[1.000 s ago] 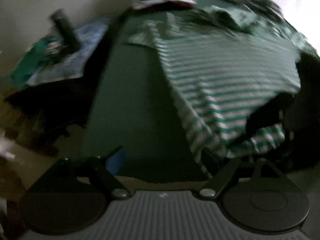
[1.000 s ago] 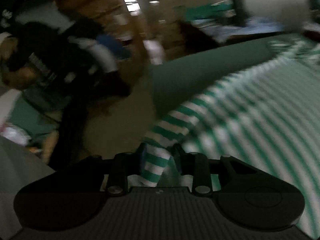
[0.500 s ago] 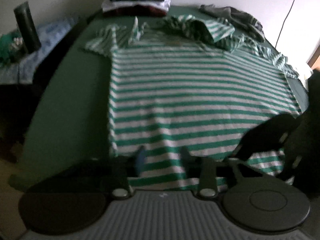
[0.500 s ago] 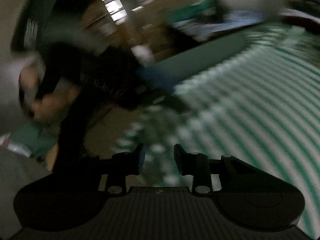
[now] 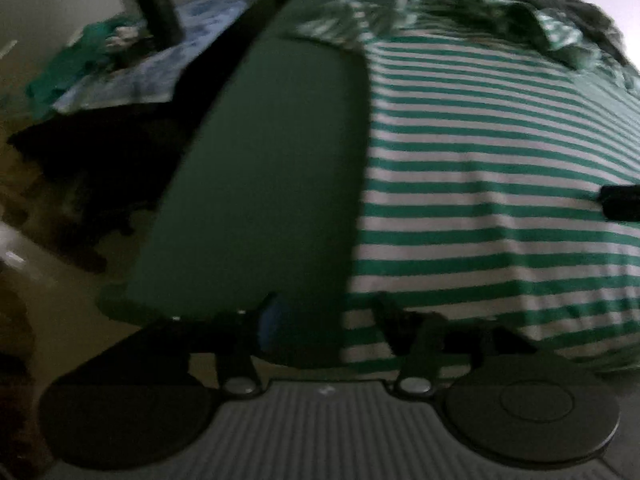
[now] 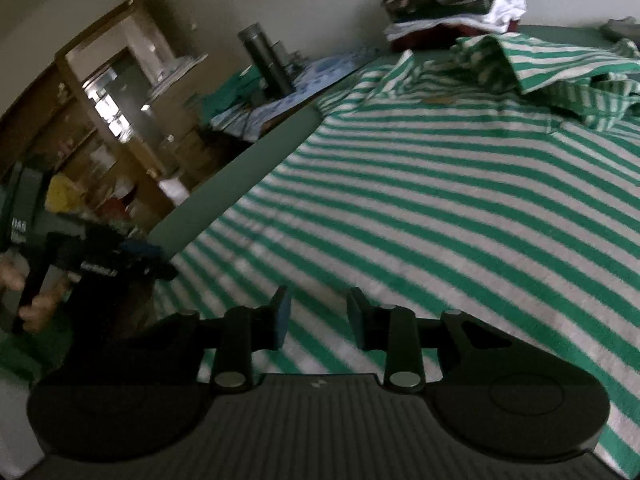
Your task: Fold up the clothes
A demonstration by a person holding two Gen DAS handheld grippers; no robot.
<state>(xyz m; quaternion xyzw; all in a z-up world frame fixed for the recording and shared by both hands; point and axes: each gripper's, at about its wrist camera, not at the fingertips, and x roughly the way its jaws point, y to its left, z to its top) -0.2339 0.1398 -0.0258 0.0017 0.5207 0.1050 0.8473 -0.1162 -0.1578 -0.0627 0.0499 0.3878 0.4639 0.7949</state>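
Green table [image 5: 260,168], striped shirt [image 6: 440,184] collar-far

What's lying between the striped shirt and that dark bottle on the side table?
In the left wrist view, a bare strip of green tabletop, then a gap, separates the striped shirt from the dark bottle.
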